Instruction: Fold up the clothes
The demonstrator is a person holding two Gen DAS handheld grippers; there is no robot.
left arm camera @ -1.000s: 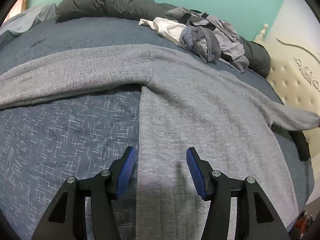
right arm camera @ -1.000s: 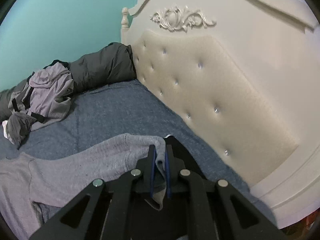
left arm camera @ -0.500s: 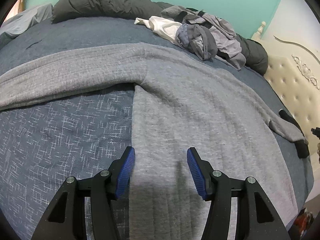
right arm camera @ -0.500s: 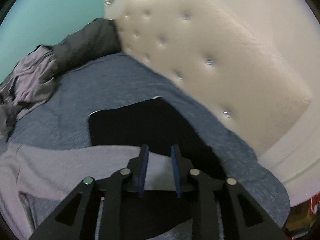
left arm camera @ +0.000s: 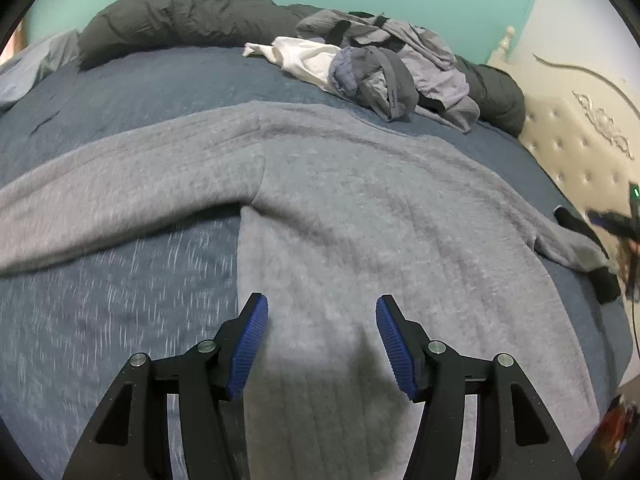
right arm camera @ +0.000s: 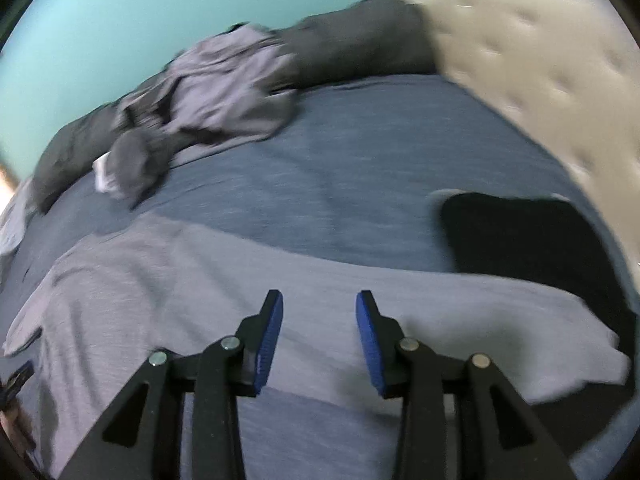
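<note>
Grey sweatshirt (left arm camera: 360,208) is lying flat across the blue bedspread (left arm camera: 120,320). Left gripper (left arm camera: 322,346) is hovering wide, empty, above its body. Right gripper (right arm camera: 319,338) is opening, empty, over its sleeve (right arm camera: 460,312). No readable writing.

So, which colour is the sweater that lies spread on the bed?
Light heather grey sweater; the left wrist view shows it best.
</note>
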